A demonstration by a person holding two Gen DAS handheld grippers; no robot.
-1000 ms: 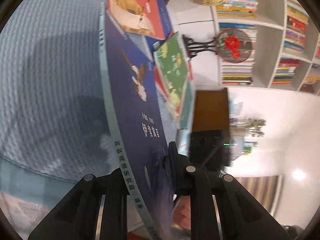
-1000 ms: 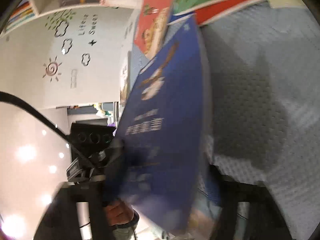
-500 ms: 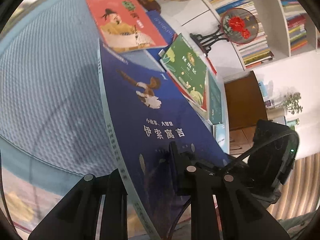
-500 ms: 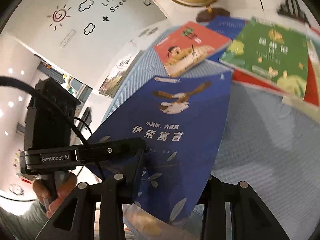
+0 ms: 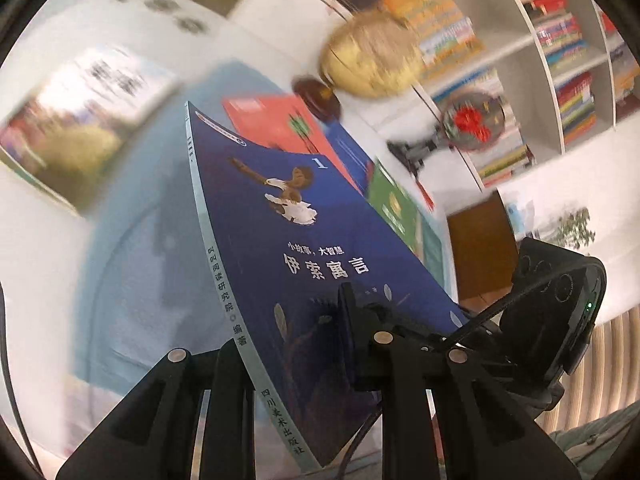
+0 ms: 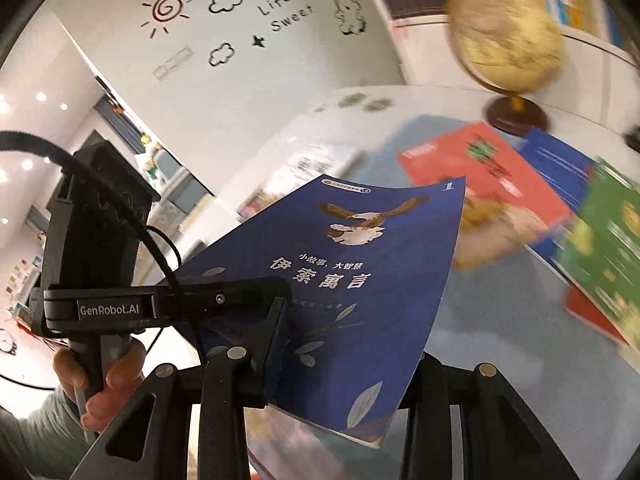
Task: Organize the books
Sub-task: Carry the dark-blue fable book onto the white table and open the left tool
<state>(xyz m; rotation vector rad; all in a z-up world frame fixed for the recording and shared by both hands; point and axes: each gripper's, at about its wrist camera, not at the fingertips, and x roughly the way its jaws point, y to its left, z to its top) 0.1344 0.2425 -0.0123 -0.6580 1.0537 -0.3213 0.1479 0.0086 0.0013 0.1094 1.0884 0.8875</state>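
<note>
A dark blue book [image 5: 320,240] with a bird on its cover hangs tilted above the light blue mat [image 5: 132,264]. My left gripper [image 5: 296,344] is shut on its lower end near the pale spine. In the right wrist view the same blue book [image 6: 360,272] sits slanted in my right gripper [image 6: 336,360], which is shut on its lower edge. The left gripper [image 6: 160,308] shows there from the side, held by a hand [image 6: 100,380]. A red book [image 6: 480,168] and a green book [image 6: 600,248] lie on the mat behind.
A globe [image 5: 372,56] on a dark base stands at the back of the table, beside a round ornament [image 5: 472,120] with red flowers. A white bookshelf [image 5: 560,40] full of books fills the right. A picture book [image 5: 80,128] lies at the far left.
Both grippers have risen with the blue book, carrying it up off the mat. The book has turned from standing on edge to cover up. The background is now blurred.
</note>
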